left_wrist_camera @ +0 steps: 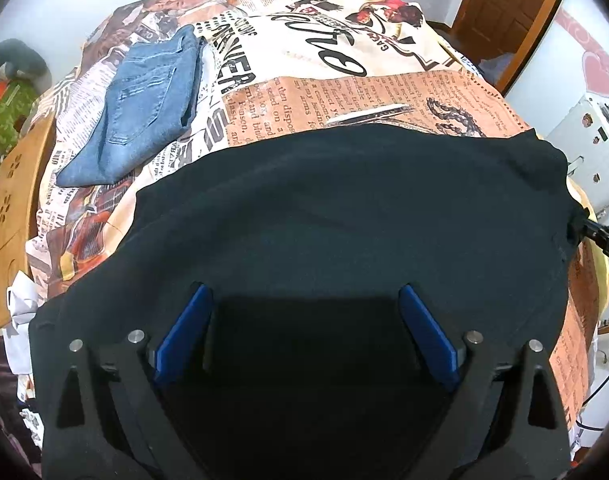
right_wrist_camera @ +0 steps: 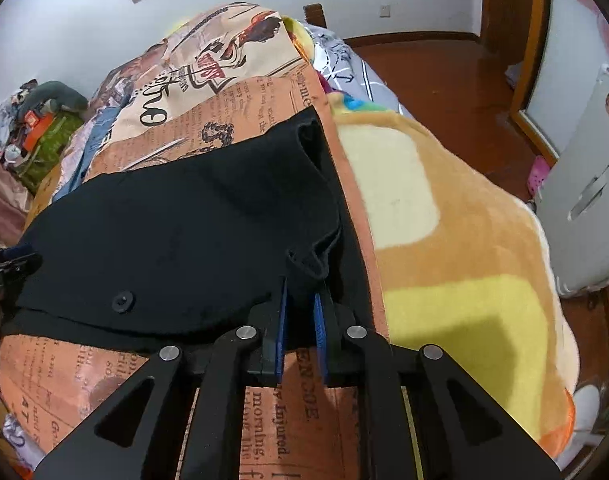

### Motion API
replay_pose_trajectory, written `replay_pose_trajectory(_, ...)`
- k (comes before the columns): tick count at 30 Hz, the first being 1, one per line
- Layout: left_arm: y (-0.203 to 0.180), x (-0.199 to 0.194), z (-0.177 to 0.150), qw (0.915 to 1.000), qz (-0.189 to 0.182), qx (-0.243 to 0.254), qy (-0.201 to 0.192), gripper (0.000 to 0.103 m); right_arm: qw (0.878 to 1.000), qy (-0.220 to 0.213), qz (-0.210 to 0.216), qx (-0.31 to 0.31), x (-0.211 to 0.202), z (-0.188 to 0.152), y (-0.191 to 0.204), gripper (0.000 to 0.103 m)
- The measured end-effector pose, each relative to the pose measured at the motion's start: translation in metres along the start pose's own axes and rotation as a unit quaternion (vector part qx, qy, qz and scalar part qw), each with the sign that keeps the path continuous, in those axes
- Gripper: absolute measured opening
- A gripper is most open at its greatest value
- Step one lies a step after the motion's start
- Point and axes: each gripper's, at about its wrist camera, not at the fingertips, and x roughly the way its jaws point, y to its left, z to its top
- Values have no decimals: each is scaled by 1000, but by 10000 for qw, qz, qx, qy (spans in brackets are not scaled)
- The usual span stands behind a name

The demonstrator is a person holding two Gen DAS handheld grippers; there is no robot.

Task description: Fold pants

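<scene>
Black pants [left_wrist_camera: 324, 208] on printed bedspread [left_wrist_camera: 344, 92], beneath wide-apart left gripper [left_wrist_camera: 304, 300], corner seemingly pinched in right gripper [right_wrist_camera: 303, 294].

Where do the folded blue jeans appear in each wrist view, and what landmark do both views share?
Left wrist view: the blue jeans lie upper left on the printed sheet.
Right wrist view: only a blue sliver at left, beyond the black pants.
Shared landmark: the orange newsprint panel.

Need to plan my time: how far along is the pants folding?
Done: blue jeans lie folded aside. In hand: black pants partly folded, a corner between the pads of the right tool; left tool open above. Left: probably another fold.
</scene>
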Motion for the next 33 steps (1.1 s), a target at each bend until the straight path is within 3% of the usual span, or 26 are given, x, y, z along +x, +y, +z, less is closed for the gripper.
replay_pose_trajectory(2,1,-3,-1,10000,16,20,-37,96,9990,-106,-344,-250,-10,4,10,42)
replay_pose_trajectory(4,4,-9,-3,9998,109,43,-134,96,9967,-378,-514,-500,-24,6,18,52)
replay_pose_trajectory(7,14,-23,-4,9990,272,1,-364,96,9940,-620,-526,-729,-39,17,30,58)
replay_pose_trajectory(13,66,-71,-7,9925,526,-498,-980,96,9863,-905,-192,-1369,-52,46,85,59)
replay_pose_trajectory(20,152,-114,-26,9768,1186,-1176,-1339,96,9673,-1134,601,-2186,-49,74,181,61)
replay_pose_trajectory(26,222,-113,-50,9652,1458,-1827,-1171,96,9484,-868,1309,-2754,-21,82,255,61)
replay_pose_trajectory(33,275,-77,-76,9587,1463,-2337,-704,96,9302,-194,1590,-3304,42,81,324,61)
